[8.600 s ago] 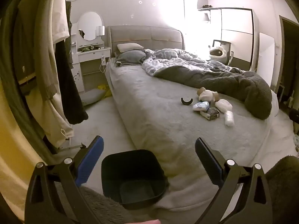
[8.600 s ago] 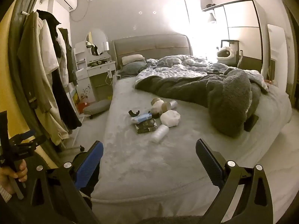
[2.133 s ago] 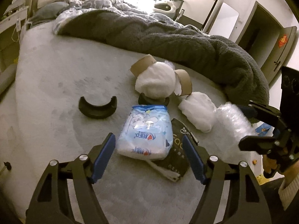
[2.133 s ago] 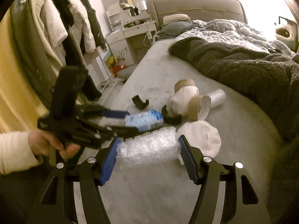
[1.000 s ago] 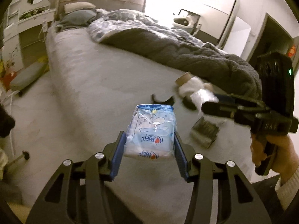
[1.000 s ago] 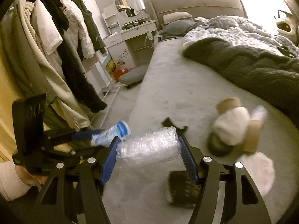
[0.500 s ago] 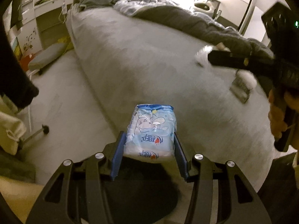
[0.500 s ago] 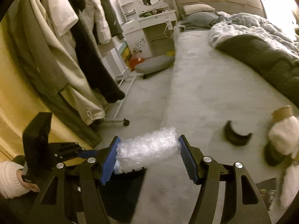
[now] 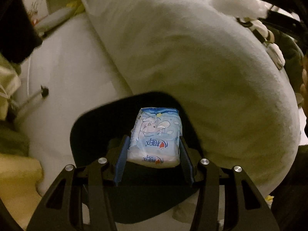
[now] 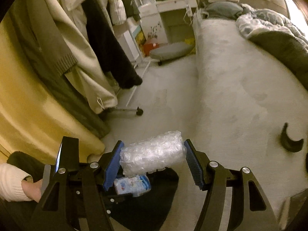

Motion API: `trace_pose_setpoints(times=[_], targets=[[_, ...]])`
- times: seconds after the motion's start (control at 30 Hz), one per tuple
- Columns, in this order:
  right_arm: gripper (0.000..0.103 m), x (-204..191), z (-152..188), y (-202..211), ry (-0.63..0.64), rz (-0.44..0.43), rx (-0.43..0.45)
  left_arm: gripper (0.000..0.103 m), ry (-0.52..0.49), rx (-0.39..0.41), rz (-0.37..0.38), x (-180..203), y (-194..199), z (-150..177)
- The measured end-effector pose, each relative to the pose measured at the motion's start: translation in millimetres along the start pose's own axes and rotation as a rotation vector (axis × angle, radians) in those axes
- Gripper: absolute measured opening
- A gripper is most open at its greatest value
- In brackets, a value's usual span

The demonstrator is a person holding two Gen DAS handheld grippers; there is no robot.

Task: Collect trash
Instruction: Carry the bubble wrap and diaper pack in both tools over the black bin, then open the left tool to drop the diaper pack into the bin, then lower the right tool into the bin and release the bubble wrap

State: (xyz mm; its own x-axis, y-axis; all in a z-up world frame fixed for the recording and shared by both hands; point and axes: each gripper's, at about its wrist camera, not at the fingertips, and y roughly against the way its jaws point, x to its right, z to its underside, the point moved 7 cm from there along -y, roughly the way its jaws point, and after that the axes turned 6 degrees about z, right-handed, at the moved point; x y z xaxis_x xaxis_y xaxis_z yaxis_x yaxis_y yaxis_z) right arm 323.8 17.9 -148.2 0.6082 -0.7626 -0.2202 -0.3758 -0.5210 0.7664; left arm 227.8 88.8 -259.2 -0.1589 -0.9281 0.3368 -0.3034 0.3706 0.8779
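While my left gripper clamps the tissue pack over the black bin, my right gripper squeezes a bubble-wrap roll, bed at two o'clock.

The wide bed with its pale grey fuzzy cover fills the right half of the right wrist view. A black crescent-shaped plastic piece lies flat on it at the right edge, and a dark grey fleece blanket is heaped at the upper right with a grey pillow above. Left of the bed runs the pale carpeted floor; at lower centre the black square plastic bin stands on it against the bed's corner, and a grey oval cushion lies further up.
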Motion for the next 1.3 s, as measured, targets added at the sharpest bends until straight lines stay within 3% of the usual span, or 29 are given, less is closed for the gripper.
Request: trace_pose_setpoints(times=[0.27,0.53,0.7,0.87,1.3], targets=[[0.065,-22.9,24.4,-41.0,0.073,0.014,-0.163,0.053,0.136,-0.088,0.060,-35.0,-17.3,18.6],[0.065,-33.5,44.2,-66.3,0.107,0.025,-0.263,0.054,0.154,-0.151,0.042,-49.2,-27.7,33.5],[0.065,-39.1,49.2,-77.1,0.123,0.026,-0.304,0.062,0.151,-0.153,0.031,-49.1,-26.8,32.9],[0.065,-42.3,56.5,-88.2,0.132,0.036,-0.345,0.068,0.141,-0.100,0.026,-49.5,-7.0,27.4],[0.065,-53.5,74.3,-124.4,0.158,0.062,-0.431,0.066,0.094,0.128,-0.064,-71.5,69.2,-2.6]])
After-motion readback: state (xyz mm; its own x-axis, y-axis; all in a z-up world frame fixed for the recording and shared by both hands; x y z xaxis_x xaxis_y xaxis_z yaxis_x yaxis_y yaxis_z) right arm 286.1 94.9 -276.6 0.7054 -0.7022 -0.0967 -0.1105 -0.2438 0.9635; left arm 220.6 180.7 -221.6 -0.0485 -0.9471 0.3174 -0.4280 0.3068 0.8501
